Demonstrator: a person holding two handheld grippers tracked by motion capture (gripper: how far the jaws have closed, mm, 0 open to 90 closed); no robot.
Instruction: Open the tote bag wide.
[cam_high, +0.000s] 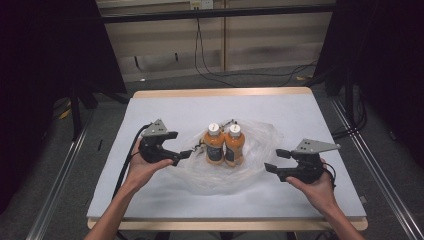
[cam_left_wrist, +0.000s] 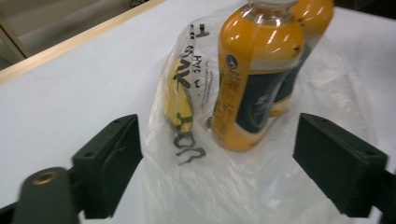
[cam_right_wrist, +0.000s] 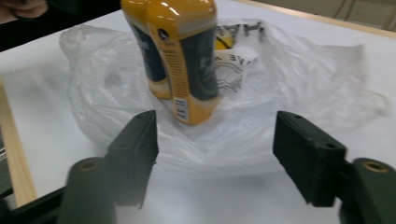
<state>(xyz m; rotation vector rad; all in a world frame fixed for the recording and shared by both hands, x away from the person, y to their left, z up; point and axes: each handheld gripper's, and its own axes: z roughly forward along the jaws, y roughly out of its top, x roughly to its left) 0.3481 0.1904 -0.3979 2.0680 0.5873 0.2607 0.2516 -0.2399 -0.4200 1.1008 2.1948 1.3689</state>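
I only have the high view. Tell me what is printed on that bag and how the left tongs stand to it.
Observer: The plastic bag carries black lettering and a yellow patch, seen in the left gripper view; the words are too crumpled to read.
Operator: Now the left tongs.
Observer: The left tongs are open, jaws set wide on either side of the bag's near edge, the film lying between them.
Operator: Give me the right side.
Observer: The right tongs are open too, aimed at the nearer orange bottle, whose dark label faces them.
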